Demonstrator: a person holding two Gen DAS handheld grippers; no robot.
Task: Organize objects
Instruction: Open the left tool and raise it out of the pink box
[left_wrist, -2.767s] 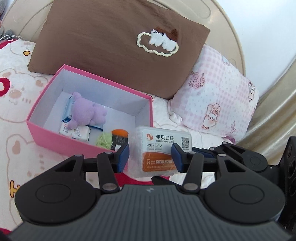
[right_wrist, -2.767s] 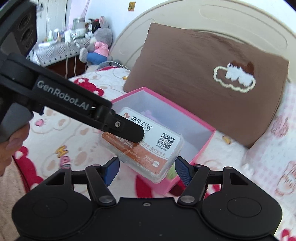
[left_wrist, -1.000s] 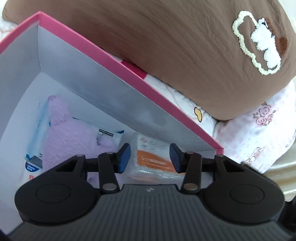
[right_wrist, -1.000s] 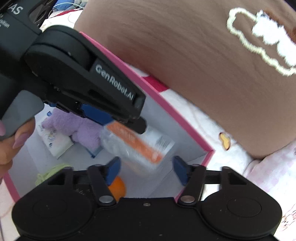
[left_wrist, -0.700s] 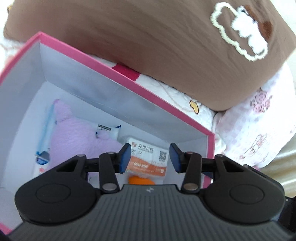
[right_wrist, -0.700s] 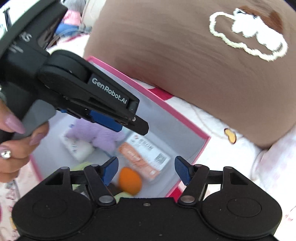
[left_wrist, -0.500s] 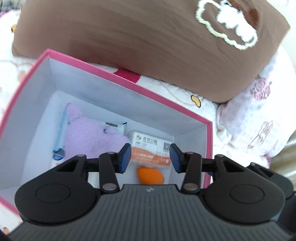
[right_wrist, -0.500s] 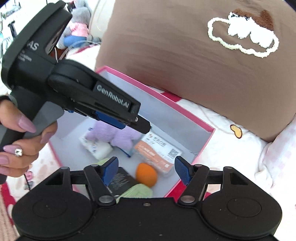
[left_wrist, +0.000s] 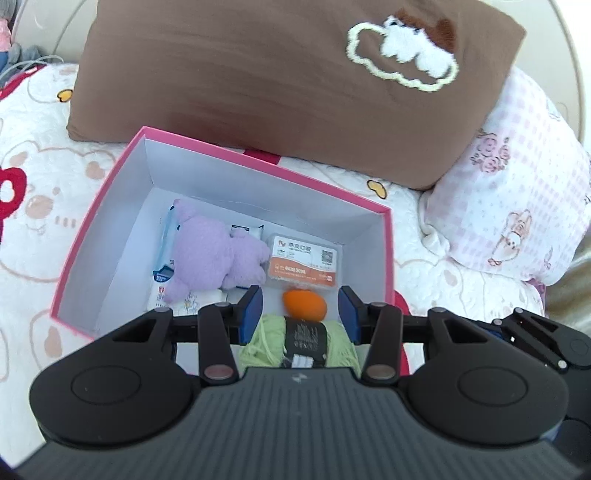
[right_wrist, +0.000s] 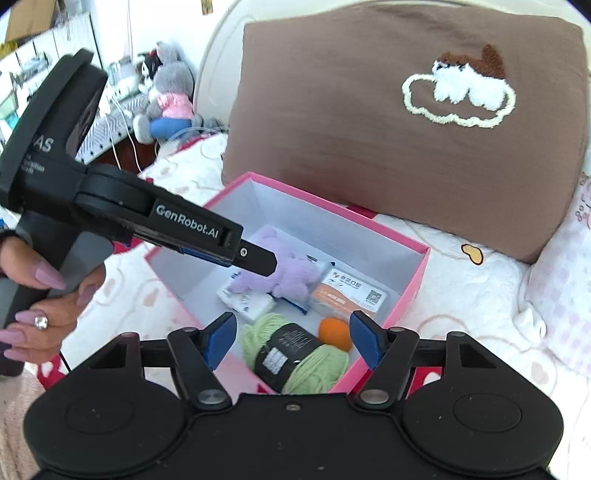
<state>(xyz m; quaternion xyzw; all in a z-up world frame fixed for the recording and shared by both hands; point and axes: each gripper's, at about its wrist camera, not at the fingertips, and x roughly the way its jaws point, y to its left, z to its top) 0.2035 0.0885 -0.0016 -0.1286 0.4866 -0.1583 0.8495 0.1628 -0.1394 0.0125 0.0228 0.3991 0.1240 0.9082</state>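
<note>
The pink box (left_wrist: 229, 155) stands open on the bed. Inside lie a clear card box with an orange label (left_wrist: 304, 264), a purple plush (left_wrist: 210, 258), an orange ball (left_wrist: 304, 304), a green yarn skein (left_wrist: 266, 347) and white tissue packs (left_wrist: 162, 280). My left gripper (left_wrist: 301, 312) hovers above the box's near end, open, with nothing between its pads. My right gripper (right_wrist: 292, 341) hangs open above the box's near corner, also holding nothing. In the right wrist view the left gripper (right_wrist: 258, 262) reaches over the box (right_wrist: 332, 206) from the left, above the plush (right_wrist: 291, 277).
A brown pillow (left_wrist: 295, 92) leans just behind the box, and a pink checked pillow (left_wrist: 517, 203) lies to its right. A patterned white bedspread (left_wrist: 37, 206) surrounds the box. A hand (right_wrist: 48, 295) holds the left gripper's handle. A grey plush doll (right_wrist: 166, 99) sits beyond the bed.
The left gripper has let go of the card box, which now lies in the pink box beside the plush. Both grippers have risen and drawn back from the box.
</note>
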